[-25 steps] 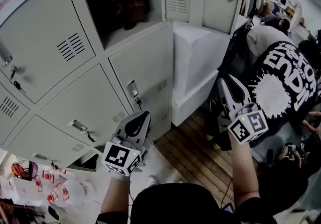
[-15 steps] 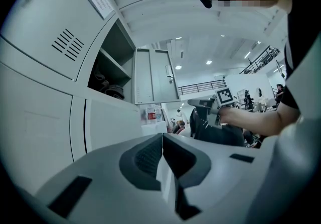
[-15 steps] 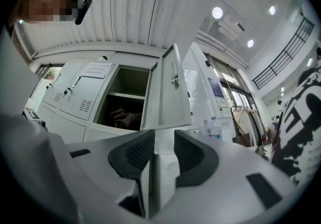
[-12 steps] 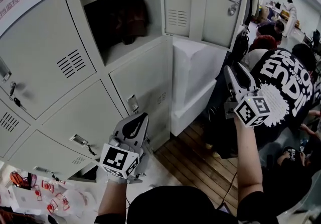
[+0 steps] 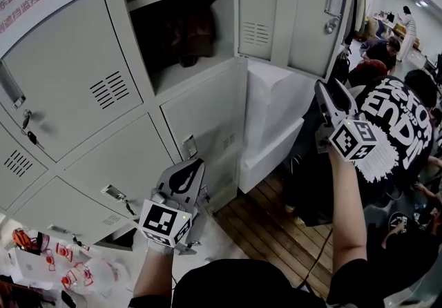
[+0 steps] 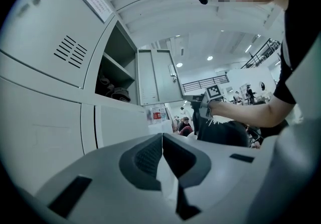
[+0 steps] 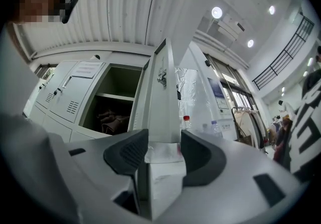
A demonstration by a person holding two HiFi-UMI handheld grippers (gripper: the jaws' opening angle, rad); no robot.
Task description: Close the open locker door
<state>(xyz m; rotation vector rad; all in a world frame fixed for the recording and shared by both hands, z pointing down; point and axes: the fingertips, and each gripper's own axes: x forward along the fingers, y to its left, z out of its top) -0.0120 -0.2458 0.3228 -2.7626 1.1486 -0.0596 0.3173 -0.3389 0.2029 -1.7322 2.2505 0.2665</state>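
Left tool: was held low before the closed lower lockers, jaws together on nothing, judged parked.
Right tool: was raised toward the locker door; its jaws had just been opened wide, with nothing between them.
Locker door: was swung wide, right of its compartment.
Room: a wooden floor was seen below, with people beyond.

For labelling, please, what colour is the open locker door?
The door is pale grey, best seen in the head view.
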